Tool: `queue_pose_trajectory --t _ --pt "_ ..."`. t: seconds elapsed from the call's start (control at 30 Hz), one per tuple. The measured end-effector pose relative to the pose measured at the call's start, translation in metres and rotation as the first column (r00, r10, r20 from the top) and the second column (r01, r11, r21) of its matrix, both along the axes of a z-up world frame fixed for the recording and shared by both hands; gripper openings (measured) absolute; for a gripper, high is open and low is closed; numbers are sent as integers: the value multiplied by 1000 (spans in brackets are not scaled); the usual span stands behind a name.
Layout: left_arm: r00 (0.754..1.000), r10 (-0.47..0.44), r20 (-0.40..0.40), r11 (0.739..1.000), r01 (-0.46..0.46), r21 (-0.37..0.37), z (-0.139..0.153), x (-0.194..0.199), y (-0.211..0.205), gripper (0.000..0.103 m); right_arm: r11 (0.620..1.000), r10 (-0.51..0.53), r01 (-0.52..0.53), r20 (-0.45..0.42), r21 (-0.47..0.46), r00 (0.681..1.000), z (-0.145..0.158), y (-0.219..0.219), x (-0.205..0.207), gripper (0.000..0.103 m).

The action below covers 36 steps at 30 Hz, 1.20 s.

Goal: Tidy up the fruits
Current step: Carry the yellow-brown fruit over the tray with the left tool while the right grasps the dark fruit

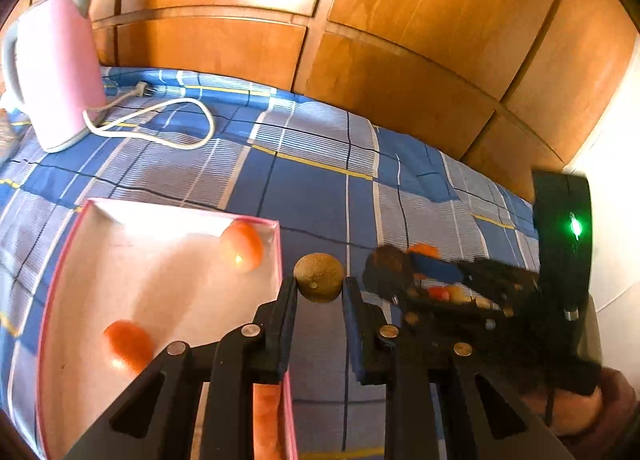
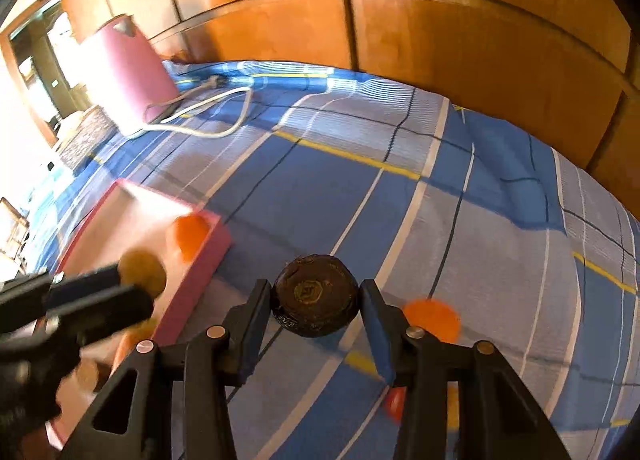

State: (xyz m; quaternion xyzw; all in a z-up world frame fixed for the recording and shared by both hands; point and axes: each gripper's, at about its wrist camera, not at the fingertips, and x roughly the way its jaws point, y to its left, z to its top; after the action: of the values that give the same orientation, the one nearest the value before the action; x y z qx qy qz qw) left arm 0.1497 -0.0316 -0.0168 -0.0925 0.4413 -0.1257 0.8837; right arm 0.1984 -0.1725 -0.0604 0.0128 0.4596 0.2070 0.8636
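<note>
While the left gripper (image 1: 319, 284) stands at its narrowest, its two fingers (image 1: 286, 300) clamp a small tan-brown fruit (image 1: 319, 277) by the tips, one pad on each side. Just left of the left finger sits a pink box (image 1: 72, 240), and the held fruit hangs just past its right wall. Inside the box three orange fruits show in the left view: one (image 1: 241, 245) in the far right corner, one (image 1: 129, 344) nearer the left finger's base, and a third (image 1: 267, 420) partly hidden behind that finger. The right gripper (image 2: 316, 296) is partly closed, its fingers (image 2: 376, 312) pressing both sides of a dark, rough, round fruit (image 2: 315, 295), so it too has a firm grasp. Just right of its right finger an orange fruit (image 2: 434, 318) lies blurred on the blue checked cloth (image 2: 500, 220), and below that finger's base a red-orange one (image 2: 394, 404) peeks out, mostly hidden. Well beyond both pairs of fingers, to the left, one pink kettle (image 1: 56, 68) stands with its white cord (image 1: 172, 128) looped on the cloth. That makes two held fruits, three in the box, two on the cloth.
</note>
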Motion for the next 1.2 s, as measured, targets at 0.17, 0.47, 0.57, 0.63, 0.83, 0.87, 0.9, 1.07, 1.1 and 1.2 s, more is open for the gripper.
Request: queue_pose_trajectory --t 0.17,0.47,0.57,0.63,0.83,0.87,0.9,1.07,1.1,1.2 --pt "1000 7 12 1000 -7 7 5 -24 8 23 1000 4 -3 -23 10 1000 -4 -1 -42 46" --pt "999 33 23 999 -33 15 5 -62 26 23 998 -57 59 -72 25 996 -23 -11 -98 46" --pt "999 49 20 999 -49 12 3 -72 35 23 995 -81 85 -80 53 994 -29 -16 -102 46" --pt "998 64 21 998 -65 10 3 -80 44 23 992 -96 102 -84 76 992 -29 -18 -103 46" --pt "990 138 8 990 -138 -30 1 -93 83 23 987 -101 111 -86 119 991 -32 -23 -104 46" --pt "988 152 5 988 -152 -34 0 -94 91 23 987 -100 110 -86 116 991 -33 -23 -104 46" --pt "986 169 3 985 -168 -35 -1 -95 97 23 988 -101 109 -84 106 991 -32 -22 -104 46" --pt "968 251 -23 967 -252 -36 -11 -90 130 23 993 -95 99 -61 63 994 -31 -16 -106 46" --pt "964 264 -26 964 -264 -31 -12 -89 134 23 993 -94 97 -57 61 994 -31 -16 -106 46" --pt "959 282 -28 959 -282 -16 -17 -82 140 23 994 -88 90 -49 56 995 -32 -15 -106 46"
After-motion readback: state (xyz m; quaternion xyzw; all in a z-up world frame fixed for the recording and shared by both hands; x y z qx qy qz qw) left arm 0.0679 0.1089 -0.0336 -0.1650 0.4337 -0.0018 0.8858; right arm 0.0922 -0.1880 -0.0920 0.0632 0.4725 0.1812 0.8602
